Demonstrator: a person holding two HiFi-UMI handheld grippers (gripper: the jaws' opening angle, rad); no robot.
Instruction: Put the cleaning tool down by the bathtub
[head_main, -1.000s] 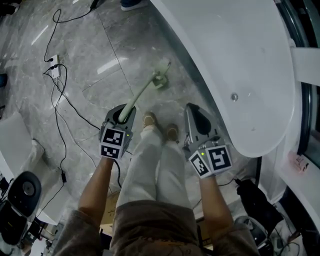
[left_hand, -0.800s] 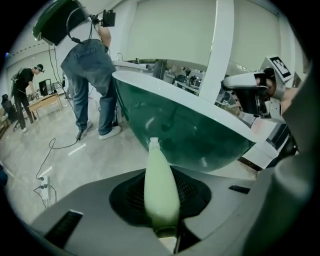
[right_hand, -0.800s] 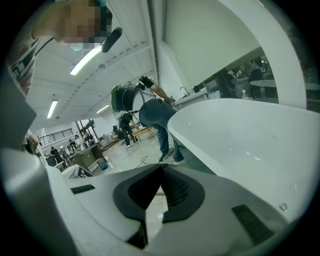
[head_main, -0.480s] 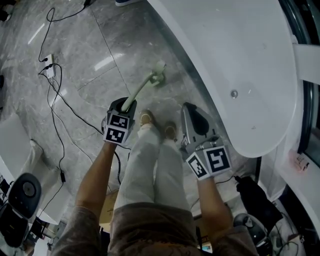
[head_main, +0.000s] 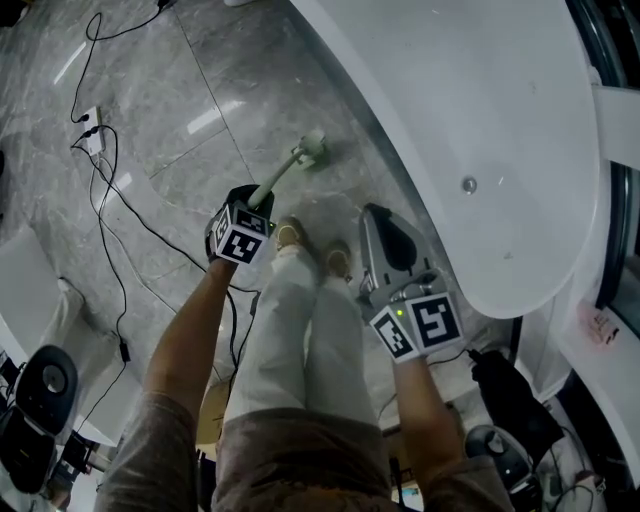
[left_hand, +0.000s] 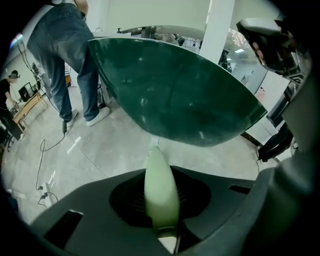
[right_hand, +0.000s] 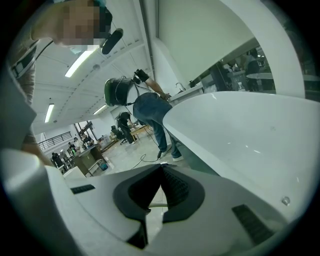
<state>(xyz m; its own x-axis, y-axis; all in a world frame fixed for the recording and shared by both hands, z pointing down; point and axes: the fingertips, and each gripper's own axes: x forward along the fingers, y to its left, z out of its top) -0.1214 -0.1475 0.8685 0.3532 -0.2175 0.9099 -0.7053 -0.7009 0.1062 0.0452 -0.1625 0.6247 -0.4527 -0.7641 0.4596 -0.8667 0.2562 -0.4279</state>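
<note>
The cleaning tool has a pale green handle (left_hand: 160, 180) and a small pale head (head_main: 312, 148). In the head view it slants from my left gripper (head_main: 254, 200) down to the grey floor, and its head lies close beside the white bathtub (head_main: 480, 130). The left gripper is shut on the handle's near end, which fills the gap between the jaws in the left gripper view. There the tub's dark green outer wall (left_hand: 175, 95) looms just ahead. My right gripper (head_main: 386, 218) hangs at the tub's rim, shut with nothing in it; its jaw tips (right_hand: 161, 168) meet.
Black cables and a power strip (head_main: 95, 122) trail over the floor at the left. My own feet (head_main: 294, 237) stand between the grippers. A black bag (head_main: 500, 385) sits at the lower right, dark equipment (head_main: 45, 385) at the lower left. A person in jeans (left_hand: 65, 55) stands beyond the tub.
My left gripper has moved forward and tipped over with the tool still in it, so the handle lies flatter. The right gripper has hardly moved.
</note>
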